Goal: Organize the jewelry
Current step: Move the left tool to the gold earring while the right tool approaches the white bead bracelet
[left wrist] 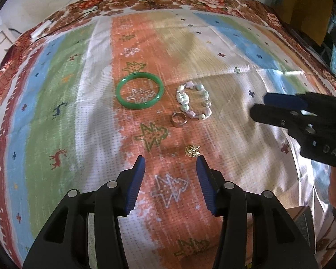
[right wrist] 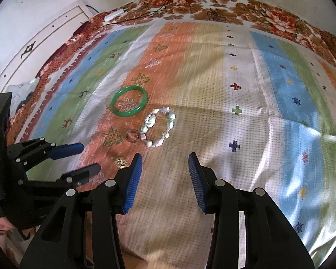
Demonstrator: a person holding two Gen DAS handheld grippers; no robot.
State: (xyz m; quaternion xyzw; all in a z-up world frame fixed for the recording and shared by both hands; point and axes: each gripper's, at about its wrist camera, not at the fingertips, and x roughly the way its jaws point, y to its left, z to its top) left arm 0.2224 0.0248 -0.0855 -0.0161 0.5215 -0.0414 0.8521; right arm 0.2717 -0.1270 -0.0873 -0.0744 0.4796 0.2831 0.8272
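With both hand-held grippers, left (left wrist: 170,163) and right (right wrist: 165,160), spread and empty, the left should straddle the brooch (left wrist: 192,151), then lower squarely and close gently.

Four pieces lie flat on the striped cloth: a glossy green bangle (left wrist: 139,90) at the far left, a pale beaded bracelet (left wrist: 194,102) just beside it, a small metal ring (left wrist: 179,119) touching the beads, and a gold trinket (left wrist: 192,151) nearer, apart.
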